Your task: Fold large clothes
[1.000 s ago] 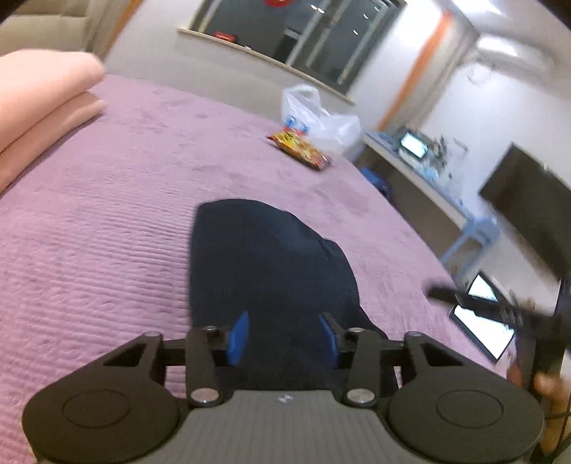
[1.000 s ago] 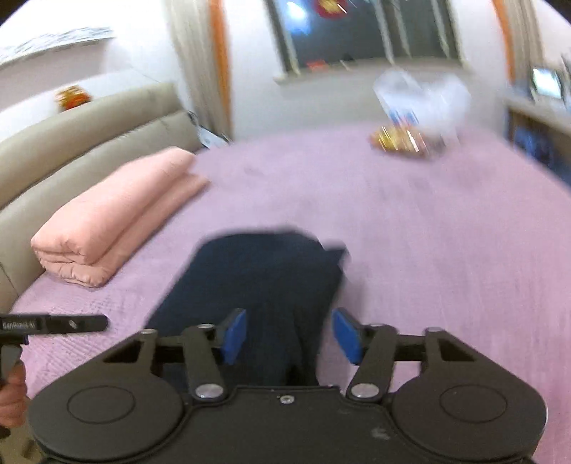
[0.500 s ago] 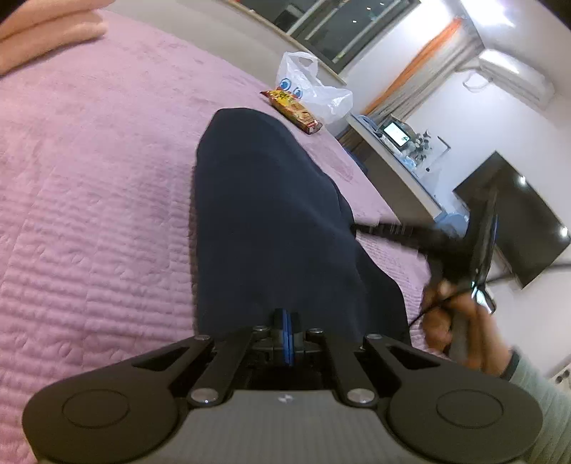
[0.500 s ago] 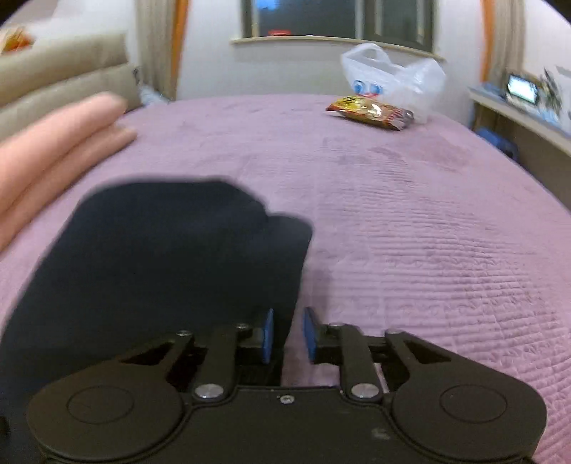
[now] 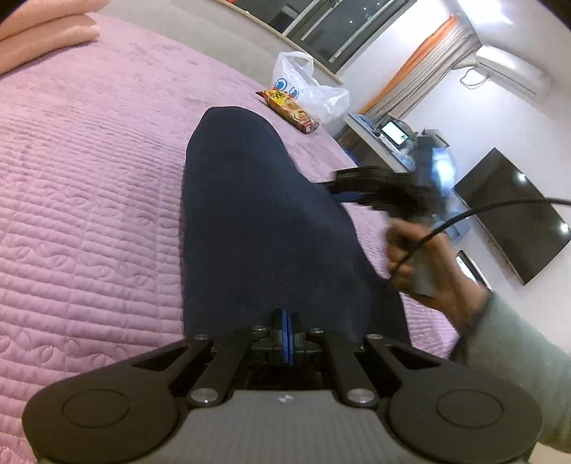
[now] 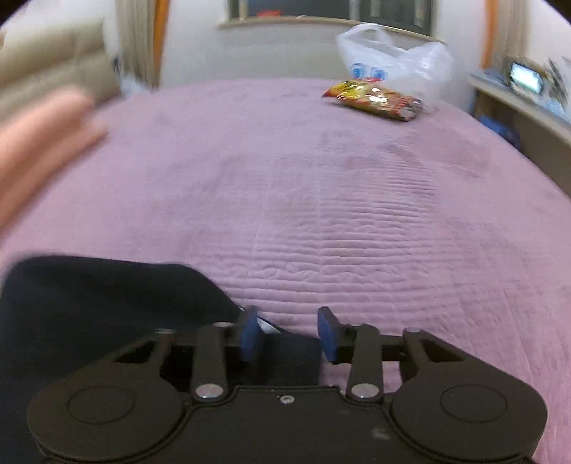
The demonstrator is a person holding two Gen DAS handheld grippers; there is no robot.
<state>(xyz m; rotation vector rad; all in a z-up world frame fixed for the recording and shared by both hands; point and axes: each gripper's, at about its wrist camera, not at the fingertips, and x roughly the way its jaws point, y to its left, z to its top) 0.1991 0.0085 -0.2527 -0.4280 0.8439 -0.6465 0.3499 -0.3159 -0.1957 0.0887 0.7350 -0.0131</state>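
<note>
A dark navy garment lies folded lengthwise on the purple quilted bed. My left gripper is shut on the garment's near edge. In the left wrist view my right gripper is at the garment's right edge, blurred, held by a hand. In the right wrist view the right gripper is open, its blue pads apart, with a corner of the garment lying between and to the left of them on the bed.
A folded pink blanket lies at the far left of the bed. A snack packet and a white plastic bag sit at the far side. A desk and a wall TV are to the right.
The left gripper stays shut on the garment's near edge. The right gripper has opened from nearly shut and moved right along the garment's edge.
</note>
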